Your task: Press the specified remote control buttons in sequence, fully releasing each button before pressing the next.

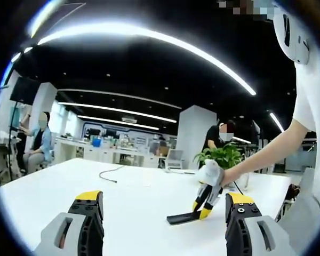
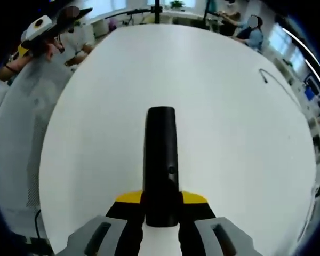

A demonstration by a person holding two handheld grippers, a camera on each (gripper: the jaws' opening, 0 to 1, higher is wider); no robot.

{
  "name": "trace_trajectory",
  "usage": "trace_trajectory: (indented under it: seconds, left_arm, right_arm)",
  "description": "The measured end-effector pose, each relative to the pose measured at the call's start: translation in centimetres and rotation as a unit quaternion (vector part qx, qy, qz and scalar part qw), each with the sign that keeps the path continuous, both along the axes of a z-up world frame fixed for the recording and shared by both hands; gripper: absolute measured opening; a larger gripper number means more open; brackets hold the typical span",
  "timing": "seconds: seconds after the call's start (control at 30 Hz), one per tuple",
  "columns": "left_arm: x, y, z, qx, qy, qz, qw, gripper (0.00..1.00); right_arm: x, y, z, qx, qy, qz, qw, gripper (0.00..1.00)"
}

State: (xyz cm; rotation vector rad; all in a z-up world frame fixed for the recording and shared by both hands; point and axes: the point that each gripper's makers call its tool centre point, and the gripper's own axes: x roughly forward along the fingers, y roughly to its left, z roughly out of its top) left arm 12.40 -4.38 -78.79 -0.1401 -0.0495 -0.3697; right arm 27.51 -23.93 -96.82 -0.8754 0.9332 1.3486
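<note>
A long black remote control (image 2: 160, 154) lies lengthwise between the yellow-tipped jaws of my right gripper (image 2: 161, 201), which is shut on its near end. The remote's far end points out over the white table (image 2: 229, 133), and a small round button shows on its side. In the left gripper view the right gripper (image 1: 200, 210) comes in from the right in a white-gloved hand (image 1: 211, 173), holding the remote (image 1: 180, 217) low over the table (image 1: 128, 202). My left gripper (image 1: 164, 201) is open wide, with nothing between its jaws, a short way left of the remote.
A thin dark cable (image 1: 109, 174) lies on the far part of the table. A potted plant (image 1: 223, 154) stands behind the gloved hand. People sit at desks at the far left and stand in the background. The table edge (image 2: 48, 176) curves along the left.
</note>
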Motion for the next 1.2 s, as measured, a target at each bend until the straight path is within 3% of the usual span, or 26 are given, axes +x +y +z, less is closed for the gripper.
trace_trajectory:
  seconds: [0.03, 0.13, 0.23, 0.33, 0.43, 0.57, 0.63, 0.67, 0.83, 0.97, 1.0, 1.2]
  left_arm:
    - [0.0, 0.0, -0.1, 0.001, 0.002, 0.001, 1.0, 0.99]
    - [0.1, 0.1, -0.2, 0.003, 0.004, 0.003, 1.0, 0.99]
    - [0.1, 0.1, -0.3, 0.003, 0.007, 0.003, 1.0, 0.98]
    - [0.2, 0.0, -0.4, 0.004, 0.009, 0.002, 0.9999, 0.98]
    - [0.2, -0.1, -0.5, 0.006, 0.011, 0.002, 0.9999, 0.98]
    - [0.2, -0.1, -0.6, 0.007, 0.013, 0.001, 0.9999, 0.98]
    - [0.2, -0.1, -0.6, 0.009, 0.013, 0.001, 0.9999, 0.98]
    - [0.2, -0.1, -0.7, 0.009, 0.013, 0.001, 0.9999, 0.98]
    - [0.1, -0.1, -0.6, 0.009, 0.012, 0.0, 0.9999, 0.98]
    - [0.1, -0.1, -0.6, 0.008, 0.011, 0.002, 0.9999, 0.98]
    - [0.1, -0.1, -0.5, 0.008, 0.01, 0.002, 0.9999, 0.98]
    - [-0.1, 0.0, -0.2, 0.003, 0.003, 0.002, 1.0, 0.99]
  right_arm:
    - [-0.1, 0.1, 0.1, 0.015, 0.008, -0.02, 0.9997, 0.25]
    - [-0.7, 0.6, 0.6, 0.102, 0.048, -0.105, 0.988, 0.35]
    - [-1.4, 0.5, 1.2, 0.186, 0.063, -0.17, 0.9655, 0.48]
    - [-1.8, -0.1, 2.0, 0.242, 0.06, -0.239, 0.9385, 0.58]
    - [-1.8, -1.1, 2.9, 0.282, 0.033, -0.296, 0.9119, 0.75]
    - [-1.9, -2.1, 4.2, 0.304, -0.017, -0.322, 0.8963, 0.91]
    - [-2.0, -2.6, 5.4, 0.327, -0.033, -0.347, 0.8786, 0.95]
    - [-1.9, -2.9, 6.3, 0.346, -0.043, -0.363, 0.8641, 0.99]
    - [-2.8, -4.1, 8.9, 0.378, -0.073, -0.39, 0.8367, 0.99]
    - [-3.9, -4.8, 11.8, 0.413, -0.098, -0.407, 0.8087, 0.99]
    - [-4.3, -4.9, 12.4, 0.419, -0.103, -0.41, 0.8036, 0.99]
    - [-7.2, -5.4, 15.1, 0.431, -0.151, -0.403, 0.7931, 0.99]
